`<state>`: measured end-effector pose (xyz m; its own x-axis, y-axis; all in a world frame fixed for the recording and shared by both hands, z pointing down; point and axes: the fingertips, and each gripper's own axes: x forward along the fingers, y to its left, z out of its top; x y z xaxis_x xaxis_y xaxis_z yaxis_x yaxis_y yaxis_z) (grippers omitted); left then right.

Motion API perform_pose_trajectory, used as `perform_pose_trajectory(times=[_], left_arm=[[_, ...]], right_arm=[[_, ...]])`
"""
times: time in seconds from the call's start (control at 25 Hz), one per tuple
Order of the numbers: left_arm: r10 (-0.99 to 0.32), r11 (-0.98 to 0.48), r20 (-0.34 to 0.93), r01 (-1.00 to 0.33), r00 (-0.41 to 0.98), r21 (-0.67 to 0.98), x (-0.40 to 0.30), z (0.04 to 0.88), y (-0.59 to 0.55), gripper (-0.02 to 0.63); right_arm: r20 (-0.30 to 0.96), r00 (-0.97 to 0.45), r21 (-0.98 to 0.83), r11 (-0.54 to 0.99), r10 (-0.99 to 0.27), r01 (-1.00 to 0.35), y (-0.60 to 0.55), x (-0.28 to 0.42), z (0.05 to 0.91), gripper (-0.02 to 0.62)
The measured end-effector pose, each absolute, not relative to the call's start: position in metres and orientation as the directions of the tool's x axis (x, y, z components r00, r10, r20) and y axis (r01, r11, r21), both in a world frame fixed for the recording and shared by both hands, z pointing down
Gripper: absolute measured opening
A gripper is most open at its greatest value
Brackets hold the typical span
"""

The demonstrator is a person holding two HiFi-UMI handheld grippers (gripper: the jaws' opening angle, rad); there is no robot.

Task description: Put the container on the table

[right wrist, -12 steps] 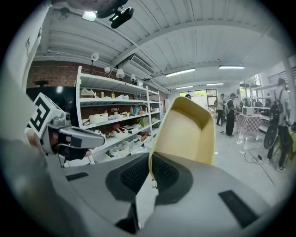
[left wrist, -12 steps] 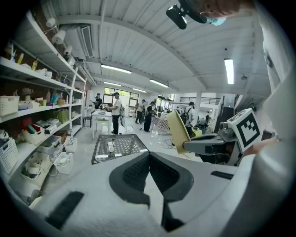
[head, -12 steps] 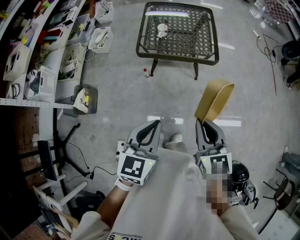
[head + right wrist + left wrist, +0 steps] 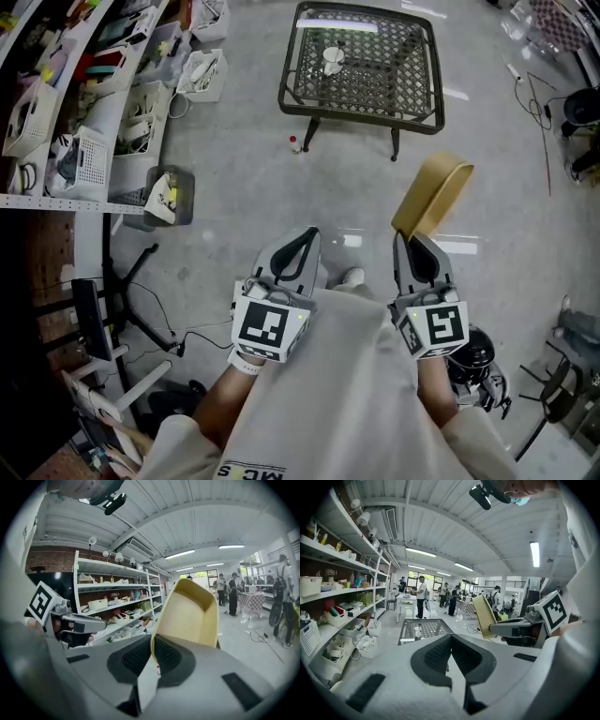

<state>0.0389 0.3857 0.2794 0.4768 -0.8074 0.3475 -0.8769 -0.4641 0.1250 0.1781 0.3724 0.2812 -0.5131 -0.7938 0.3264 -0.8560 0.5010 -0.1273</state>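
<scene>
A tan, tray-like container (image 4: 430, 196) hangs above the floor, its near wall pinched in my right gripper (image 4: 413, 236). The right gripper view looks into the container's hollow (image 4: 187, 613), with the jaws (image 4: 152, 654) shut on its lower rim. My left gripper (image 4: 302, 240) is held beside it, shut and empty; its jaws (image 4: 450, 641) meet with nothing between them. The dark metal lattice table (image 4: 361, 66) stands ahead across the floor, with a small white cup (image 4: 332, 60) on its top. In the left gripper view the table (image 4: 422, 630) lies straight ahead.
White shelving (image 4: 84, 84) full of baskets and bins lines the left side. A grey bin (image 4: 169, 197) stands on the floor near it. A small red-capped bottle (image 4: 294, 144) sits by a table leg. Cables (image 4: 539, 94) run at the right. People stand in the distance (image 4: 422, 595).
Both grippers and the container have shifted slightly forward and the table now sits a little nearer the frame's top. Grip on the container is unchanged.
</scene>
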Motion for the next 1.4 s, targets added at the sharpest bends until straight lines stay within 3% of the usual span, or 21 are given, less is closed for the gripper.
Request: perform_pose_trajectory(times=[0.8,1.4], left_arm=[[-0.836,-0.396,0.352,-0.907,0.421,0.144,-0.081,0.294,0.284,0.025],[-0.835,-0.374,0.386,-0.919,0.392,0.125,-0.104,0.288,0.084,0.025]], right_arm=[[0.365,-0.505,-0.064,0.520,-0.782,-0.852,0.259,0.073,0.292,0.034],[0.411,-0.476,-0.062,0.497,-0.778,-0.865,0.048,0.068,0.313,0.032]])
